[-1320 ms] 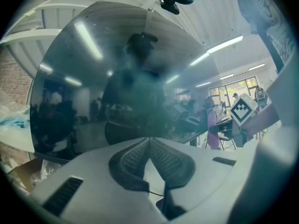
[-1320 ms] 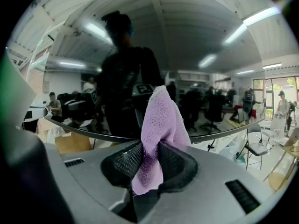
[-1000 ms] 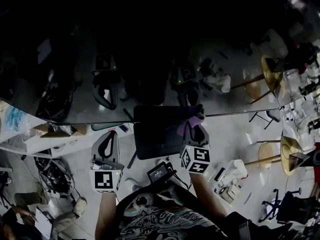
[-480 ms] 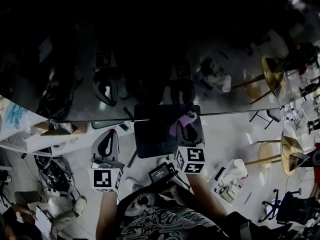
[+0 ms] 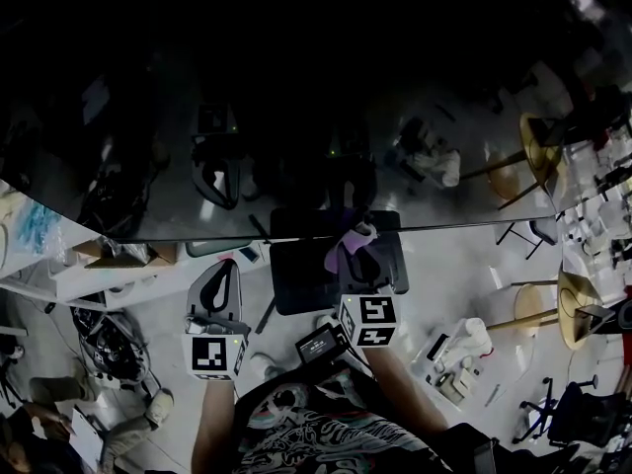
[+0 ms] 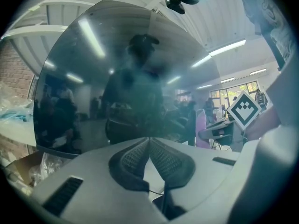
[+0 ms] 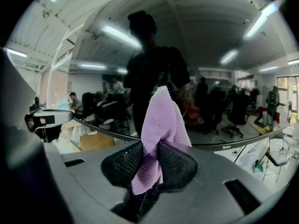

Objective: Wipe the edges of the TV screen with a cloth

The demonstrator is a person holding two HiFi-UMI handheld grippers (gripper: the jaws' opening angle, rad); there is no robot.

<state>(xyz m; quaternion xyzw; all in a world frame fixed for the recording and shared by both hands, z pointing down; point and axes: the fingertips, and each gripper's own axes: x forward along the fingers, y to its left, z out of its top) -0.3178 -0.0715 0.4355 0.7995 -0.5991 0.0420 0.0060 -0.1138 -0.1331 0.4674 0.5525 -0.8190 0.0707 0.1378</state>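
Cloth [image 7: 162,120] clamped in right hand-held gripper [image 7: 150,154], TV screen [image 5: 296,117] ahead, left hand-held gripper [image 6: 149,143] closed

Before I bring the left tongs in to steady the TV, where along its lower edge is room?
Free: the TV's lower edge right of the purple cloth, and between cloth and left tongs. Crowded where the right tongs hold the cloth.
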